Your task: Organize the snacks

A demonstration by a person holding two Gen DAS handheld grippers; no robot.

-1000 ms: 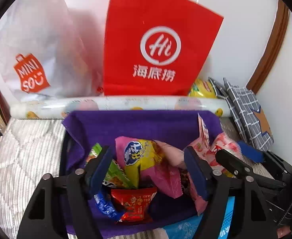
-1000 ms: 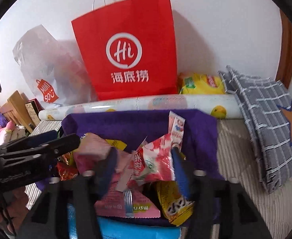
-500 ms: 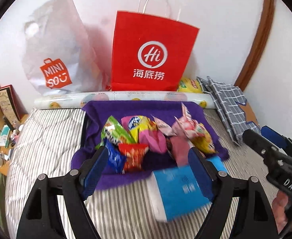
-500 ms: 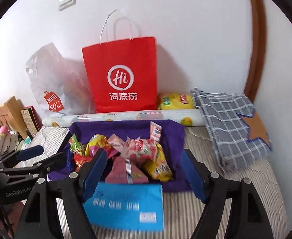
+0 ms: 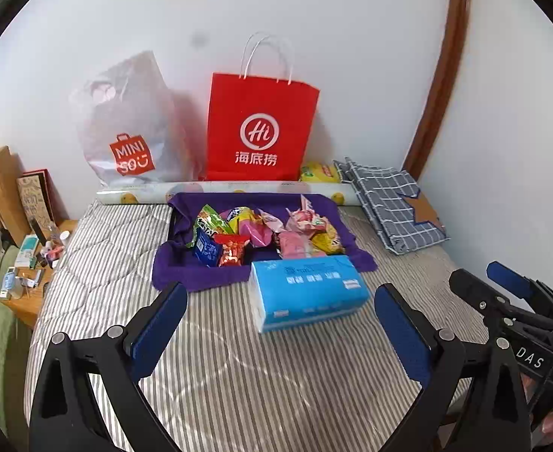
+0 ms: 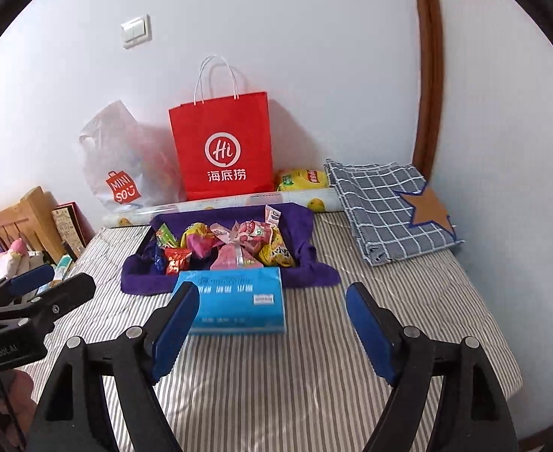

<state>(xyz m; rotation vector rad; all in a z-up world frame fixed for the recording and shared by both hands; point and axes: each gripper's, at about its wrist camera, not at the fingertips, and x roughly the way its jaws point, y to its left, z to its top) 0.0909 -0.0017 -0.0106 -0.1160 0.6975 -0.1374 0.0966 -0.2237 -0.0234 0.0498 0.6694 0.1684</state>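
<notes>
Much of the snack pile [image 5: 265,231] is hard to sort out: the packets overlap, so several show only a corner, and the print on them is too small to read. A blue tissue pack [image 5: 306,292] lies just in front and covers the near edge of the purple cloth [image 5: 174,263] that lines the tray under the snacks; the tray itself shows only as a thin dark rim at the left. A yellow packet [image 6: 303,180] behind the long roll [image 5: 223,192] is half hidden by the red paper bag [image 5: 259,128]. What the white plastic bag [image 5: 126,124] contains cannot be made out. The nightstand [image 5: 31,263] at the left is cut off by the lens edge, and its small items are a blur.

The snacks sit in a heap in the middle of the cloth, toward the far end of the striped bed [image 5: 239,376], near the wall. Among them are a green packet, a blue one, a red one, a yellow and pink one, several pale pink wrappers and a yellow one on the right side. A folded checked cloth [image 6: 385,211] lies to the right, well apart from the heap.

The left gripper [image 5: 280,324] hangs above the bed with its jaws spread wide and nothing between them. The right gripper [image 6: 272,324] is likewise wide open and empty, beside the left.
</notes>
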